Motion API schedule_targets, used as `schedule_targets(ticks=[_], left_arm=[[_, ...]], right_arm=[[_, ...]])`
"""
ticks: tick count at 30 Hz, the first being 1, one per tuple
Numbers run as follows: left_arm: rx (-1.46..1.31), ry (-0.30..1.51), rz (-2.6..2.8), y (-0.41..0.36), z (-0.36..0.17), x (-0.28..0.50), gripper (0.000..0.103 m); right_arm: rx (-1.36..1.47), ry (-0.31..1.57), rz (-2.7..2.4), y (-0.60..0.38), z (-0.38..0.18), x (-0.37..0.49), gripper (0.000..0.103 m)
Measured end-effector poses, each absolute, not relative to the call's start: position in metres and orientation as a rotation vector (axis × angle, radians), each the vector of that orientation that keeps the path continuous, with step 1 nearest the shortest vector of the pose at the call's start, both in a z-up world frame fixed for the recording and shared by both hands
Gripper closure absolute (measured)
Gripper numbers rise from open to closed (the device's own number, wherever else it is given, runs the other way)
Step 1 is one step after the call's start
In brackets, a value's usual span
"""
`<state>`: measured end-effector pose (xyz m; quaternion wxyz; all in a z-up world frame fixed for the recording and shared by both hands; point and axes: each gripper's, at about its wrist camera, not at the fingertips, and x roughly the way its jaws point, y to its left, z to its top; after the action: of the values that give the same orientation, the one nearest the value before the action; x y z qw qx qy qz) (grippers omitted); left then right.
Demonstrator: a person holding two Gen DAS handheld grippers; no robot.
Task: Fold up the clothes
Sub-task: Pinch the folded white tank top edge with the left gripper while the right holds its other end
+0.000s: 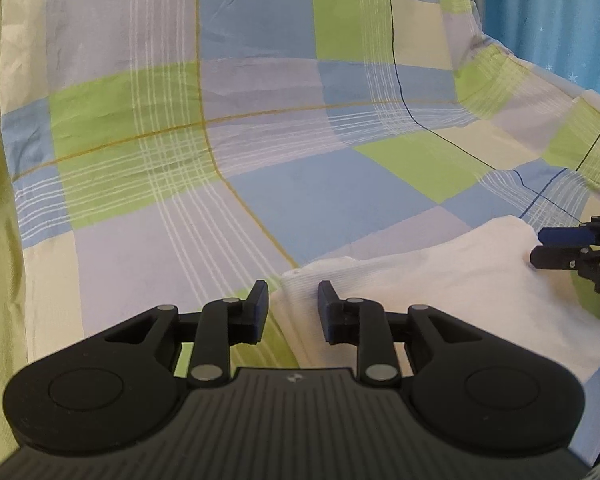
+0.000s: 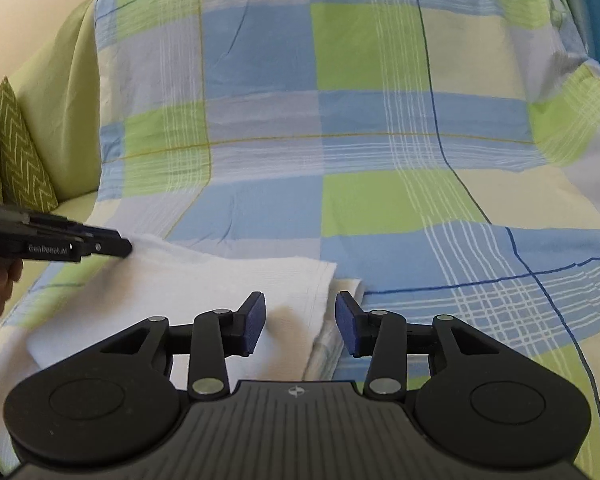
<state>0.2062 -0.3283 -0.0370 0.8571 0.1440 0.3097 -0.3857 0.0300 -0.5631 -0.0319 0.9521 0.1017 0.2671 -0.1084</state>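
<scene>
While the white cloth (image 2: 204, 292) lies layered on the checked sheet (image 2: 340, 120), the left gripper (image 1: 293, 306) and right gripper (image 2: 300, 326) are held parted, empty, one at each end; opposite corners seem meant to be caught together.

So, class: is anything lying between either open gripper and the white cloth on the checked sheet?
Nothing visible. The left gripper is open at one corner of the white cloth, and the right gripper is open over its other edge. Only the checked sheet surrounds the cloth.
</scene>
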Motion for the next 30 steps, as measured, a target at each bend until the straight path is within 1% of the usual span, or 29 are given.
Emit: schedule_targets(ticks=[4, 6, 9, 10, 11, 12, 13, 14, 15, 17, 19, 23, 24, 25, 26, 27, 30], left_arm=[[0.282, 0.676, -0.813, -0.335, -0.038, 0.213, 0.081], [0.295, 0.675, -0.819, -0.336, -0.039, 0.212, 0.084], [0.314, 0.668, -0.822, -0.337, -0.04, 0.209, 0.084], [0.319, 0.665, -0.823, -0.337, -0.04, 0.209, 0.085], [0.321, 0.662, -0.825, -0.337, -0.041, 0.209, 0.085], [0.32, 0.658, -0.828, -0.337, -0.042, 0.209, 0.086], [0.318, 0.653, -0.831, -0.336, -0.042, 0.21, 0.086], [0.313, 0.646, -0.834, -0.336, -0.042, 0.209, 0.09], [0.308, 0.629, -0.838, -0.335, -0.041, 0.208, 0.093], [0.316, 0.584, -0.848, -0.335, -0.037, 0.203, 0.094], [0.34, 0.575, -0.849, -0.338, -0.038, 0.202, 0.094], [0.364, 0.586, -0.836, -0.341, -0.046, 0.203, 0.092], [0.361, 0.587, -0.834, -0.341, -0.047, 0.204, 0.09], [0.355, 0.588, -0.832, -0.34, -0.047, 0.205, 0.089], [0.346, 0.591, -0.831, -0.339, -0.047, 0.207, 0.086], [0.334, 0.596, -0.83, -0.337, -0.047, 0.209, 0.083], [0.283, 0.617, -0.833, -0.329, -0.045, 0.215, 0.079]], right_arm=[[0.309, 0.537, -0.203, -0.578, -0.035, 0.038, 0.061], [0.355, 0.541, -0.201, -0.585, -0.037, 0.041, 0.061], [0.453, 0.533, -0.191, -0.601, -0.041, 0.042, 0.062], [0.484, 0.53, -0.187, -0.606, -0.043, 0.042, 0.069], [0.51, 0.525, -0.178, -0.608, -0.045, 0.042, 0.085], [0.536, 0.521, -0.168, -0.611, -0.047, 0.041, 0.092], [0.557, 0.514, -0.162, -0.613, -0.049, 0.04, 0.095], [0.542, 0.499, -0.179, -0.61, -0.045, 0.037, 0.097], [0.525, 0.483, -0.196, -0.607, -0.042, 0.033, 0.097], [0.484, 0.448, -0.227, -0.598, -0.033, 0.023, 0.098], [0.455, 0.475, -0.229, -0.594, -0.036, 0.025, 0.098], [0.474, 0.527, -0.247, -0.601, -0.049, 0.035, 0.093], [0.484, 0.527, -0.256, -0.604, -0.051, 0.036, 0.093], [0.489, 0.526, -0.265, -0.606, -0.052, 0.036, 0.089], [0.461, 0.518, -0.271, -0.602, -0.049, 0.035, 0.084], [0.434, 0.51, -0.277, -0.599, -0.046, 0.034, 0.081], [0.352, 0.485, -0.293, -0.588, -0.038, 0.032, 0.08]])
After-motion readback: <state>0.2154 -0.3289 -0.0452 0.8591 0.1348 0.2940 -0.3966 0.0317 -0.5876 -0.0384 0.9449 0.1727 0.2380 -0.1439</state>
